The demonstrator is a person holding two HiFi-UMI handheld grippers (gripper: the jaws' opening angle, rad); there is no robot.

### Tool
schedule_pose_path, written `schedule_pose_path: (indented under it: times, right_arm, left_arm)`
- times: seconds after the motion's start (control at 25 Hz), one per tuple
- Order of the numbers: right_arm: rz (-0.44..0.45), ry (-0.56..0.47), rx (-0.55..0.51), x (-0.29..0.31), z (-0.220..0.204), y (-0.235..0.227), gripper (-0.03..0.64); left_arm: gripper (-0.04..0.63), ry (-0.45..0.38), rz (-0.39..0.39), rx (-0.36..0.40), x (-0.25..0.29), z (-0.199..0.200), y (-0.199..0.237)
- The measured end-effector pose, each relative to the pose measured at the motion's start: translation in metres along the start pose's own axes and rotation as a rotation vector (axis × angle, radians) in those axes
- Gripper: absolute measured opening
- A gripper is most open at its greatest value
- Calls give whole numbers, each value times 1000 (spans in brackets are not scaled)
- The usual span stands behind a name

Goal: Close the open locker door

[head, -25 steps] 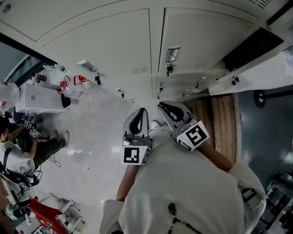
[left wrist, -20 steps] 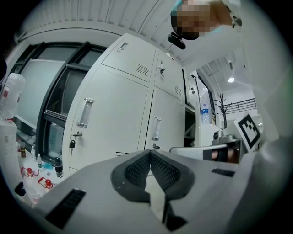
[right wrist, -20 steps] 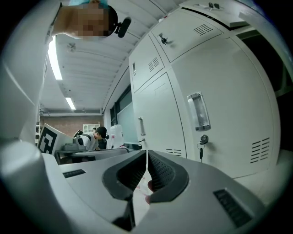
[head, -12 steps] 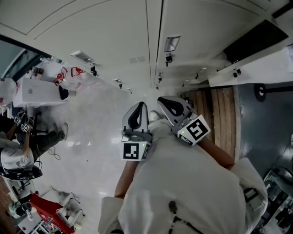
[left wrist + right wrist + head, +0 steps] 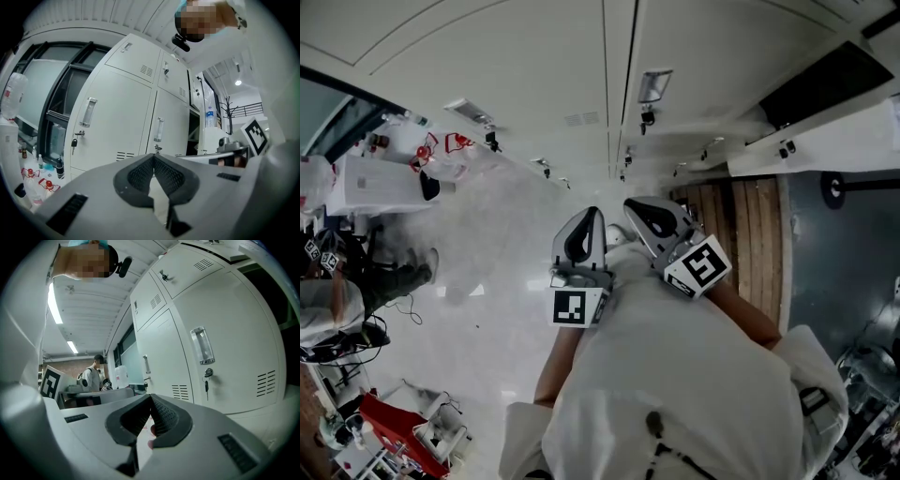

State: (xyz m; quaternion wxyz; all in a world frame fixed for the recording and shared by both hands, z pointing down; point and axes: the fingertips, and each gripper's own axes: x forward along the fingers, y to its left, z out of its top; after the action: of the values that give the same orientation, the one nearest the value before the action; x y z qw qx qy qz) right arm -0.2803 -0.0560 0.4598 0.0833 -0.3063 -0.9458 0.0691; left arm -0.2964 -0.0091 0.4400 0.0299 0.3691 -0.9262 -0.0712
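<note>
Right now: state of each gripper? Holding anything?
Left gripper: closed, holding nothing.
Right gripper: closed, jaws have just been closing, nothing between them.

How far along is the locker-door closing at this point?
Nothing done yet: the locker door at upper right stands open, its dark compartment exposed. In hand: nothing; the left gripper is shut and empty, the right gripper has just closed on nothing, both held at the chest. Still to do: reach the door and push it shut.
</note>
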Motion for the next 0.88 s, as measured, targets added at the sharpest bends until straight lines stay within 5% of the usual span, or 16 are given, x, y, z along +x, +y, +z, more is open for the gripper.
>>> schedule_pose_path:
  times: [0.88]
  right_arm:
    - [4,21,26,4,-7,2,28]
  left_arm:
    - [8,31,-91,8,2,-7,-14]
